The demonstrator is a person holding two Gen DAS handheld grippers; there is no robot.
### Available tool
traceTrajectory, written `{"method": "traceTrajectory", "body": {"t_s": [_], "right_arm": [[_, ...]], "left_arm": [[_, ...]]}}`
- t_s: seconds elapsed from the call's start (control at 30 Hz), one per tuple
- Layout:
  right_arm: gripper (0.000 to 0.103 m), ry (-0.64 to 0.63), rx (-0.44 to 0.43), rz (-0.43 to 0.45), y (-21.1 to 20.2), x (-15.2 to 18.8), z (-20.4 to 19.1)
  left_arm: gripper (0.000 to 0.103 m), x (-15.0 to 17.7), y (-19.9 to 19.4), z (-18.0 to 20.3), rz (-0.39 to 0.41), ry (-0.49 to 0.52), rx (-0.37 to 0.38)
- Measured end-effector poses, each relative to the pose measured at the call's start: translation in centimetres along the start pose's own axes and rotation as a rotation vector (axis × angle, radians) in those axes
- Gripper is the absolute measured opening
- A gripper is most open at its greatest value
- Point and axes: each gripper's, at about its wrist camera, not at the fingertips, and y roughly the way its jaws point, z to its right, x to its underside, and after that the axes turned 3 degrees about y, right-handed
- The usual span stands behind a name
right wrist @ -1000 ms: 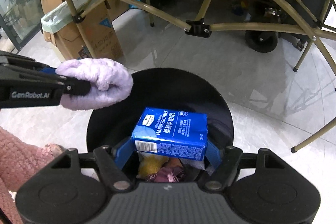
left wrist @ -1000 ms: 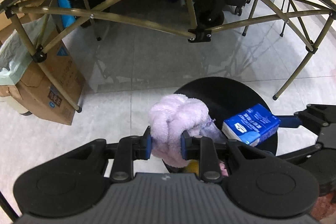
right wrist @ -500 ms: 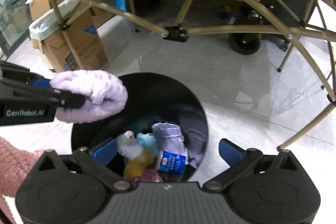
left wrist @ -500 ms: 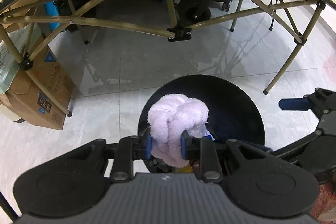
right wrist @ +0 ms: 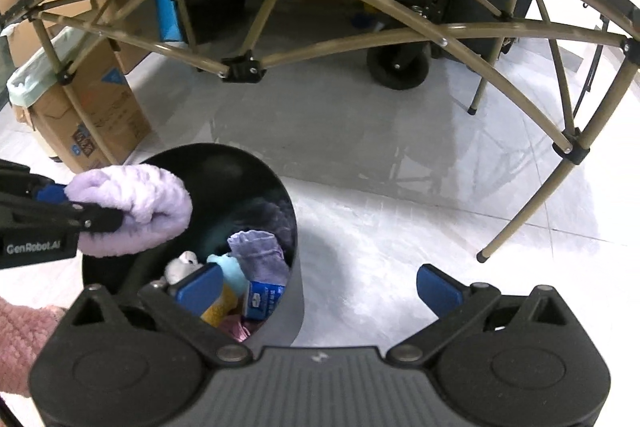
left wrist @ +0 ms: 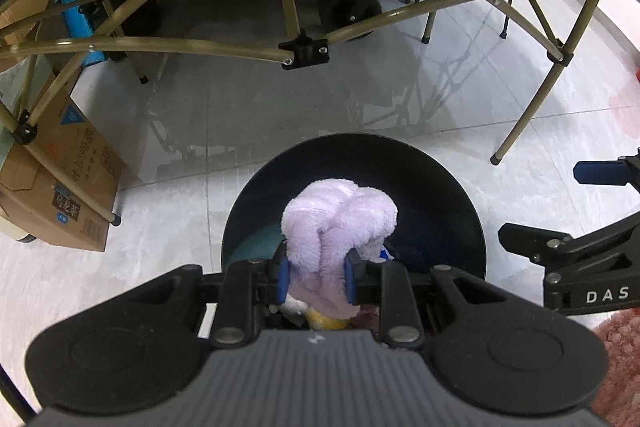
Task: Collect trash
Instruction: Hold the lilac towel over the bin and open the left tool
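My left gripper (left wrist: 316, 273) is shut on a fluffy lilac cloth (left wrist: 340, 227) and holds it over the open black trash bin (left wrist: 452, 187). The cloth also shows in the right wrist view (right wrist: 136, 207), above the bin's left rim (right wrist: 256, 163). My right gripper (right wrist: 320, 287) is open and empty, off the bin's right side. Inside the bin lie a blue tissue pack (right wrist: 264, 301), a purple-grey cloth (right wrist: 258, 253), a yellow item and other trash.
A folding table's tan metal frame (left wrist: 304, 49) arches over the grey tiled floor behind the bin. A cardboard box (left wrist: 60, 183) with a green liner stands at the left. A black wheeled cart (right wrist: 396, 67) sits under the table.
My right gripper opened and let the blue tissue pack fall into the bin, then drew off to the right. My left gripper carried the lilac cloth over the bin's mouth.
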Motion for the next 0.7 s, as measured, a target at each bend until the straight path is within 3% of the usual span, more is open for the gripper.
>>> {"method": "traceTrajectory", "body": {"t_s": [0.07, 0.17, 0.2, 0.27, 0.3, 0.4, 0.7], "right_arm": [[0.103, -0.004, -0.006, 0.001, 0.0, 0.0, -0.1], [0.103, -0.014, -0.011, 0.002, -0.1, -0.1, -0.5], [0.103, -0.016, -0.011, 0.002, -0.1, -0.1, -0.6], [0.103, -0.016, -0.011, 0.000, 0.0, -0.1, -0.8], [0.103, -0.015, -0.012, 0.000, 0.0, -0.1, -0.8], [0.103, -0.016, -0.015, -0.004, 0.1, -0.2, -0.8], [0.103, -0.027, -0.022, -0.016, 0.6, -0.3, -0.9]], "left_arm": [[0.027, 0.0, 0.2, 0.0, -0.004, 0.000, 0.000], [0.040, 0.0, 0.1, -0.1, 0.001, -0.013, 0.010], [0.053, 0.0, -0.1, -0.1, 0.005, -0.017, 0.017], [0.092, 0.0, -0.5, -0.4, 0.024, -0.029, 0.003], [0.098, 0.0, -0.8, -0.5, 0.042, -0.039, -0.011], [0.103, -0.1, -1.5, -1.0, 0.074, -0.049, -0.051], [0.103, 0.0, -1.0, -1.9, 0.035, -0.070, -0.085]]}}
